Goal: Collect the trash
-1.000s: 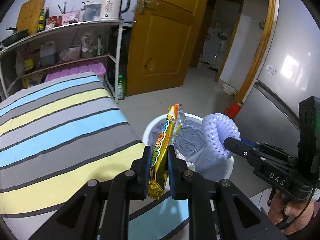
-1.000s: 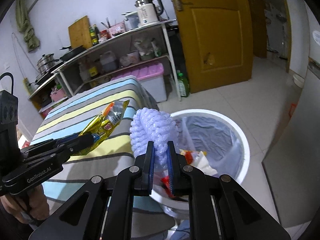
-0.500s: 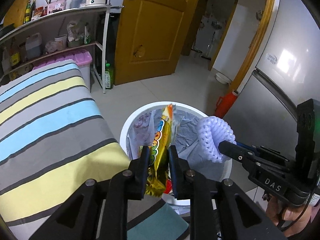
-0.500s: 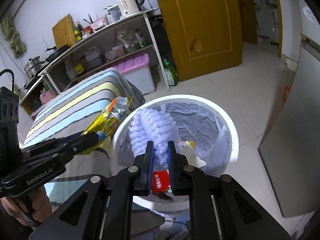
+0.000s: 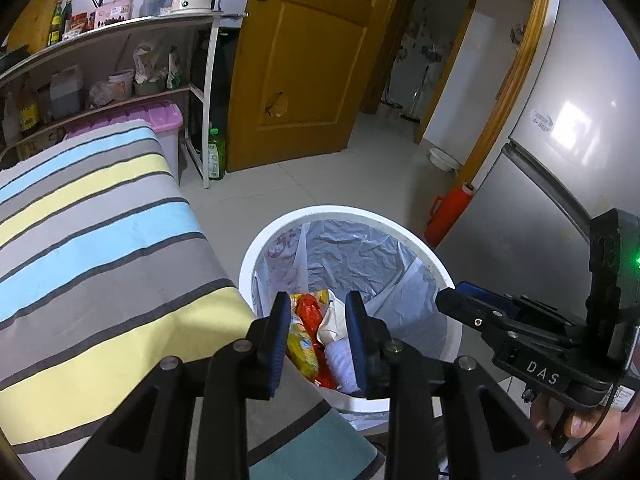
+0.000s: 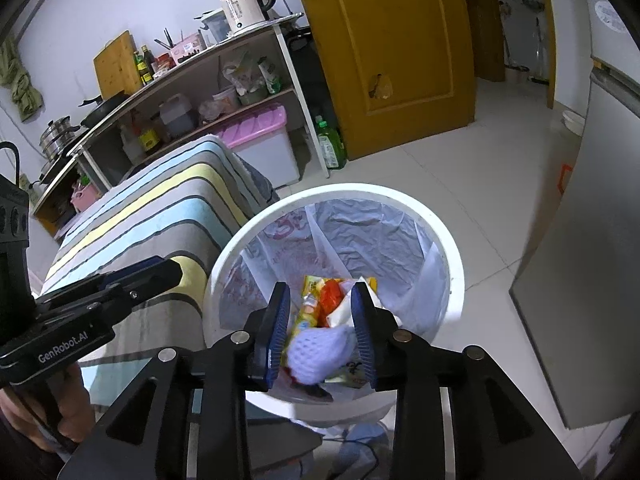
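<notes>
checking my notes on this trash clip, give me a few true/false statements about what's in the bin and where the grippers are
1. The white bin has a plastic liner. True.
2. The purple foam net is clamped in the right gripper. False: the jaws are opening and it lies loose in the bin.
3. The yellow snack wrapper lies inside the bin. True.
4. The left gripper hovers over the striped cloth. False: it is over the bin.
5. The kettle stands on the floor. False: it is on the shelf top.

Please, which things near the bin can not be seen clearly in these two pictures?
- Bottom of the white bin, both views: trash covers it.
- Purple foam net, right wrist view: blurred, so resting or falling is unclear.
- Yellow snack wrapper, left wrist view: partly behind the left gripper, whose jaws are opening.
</notes>
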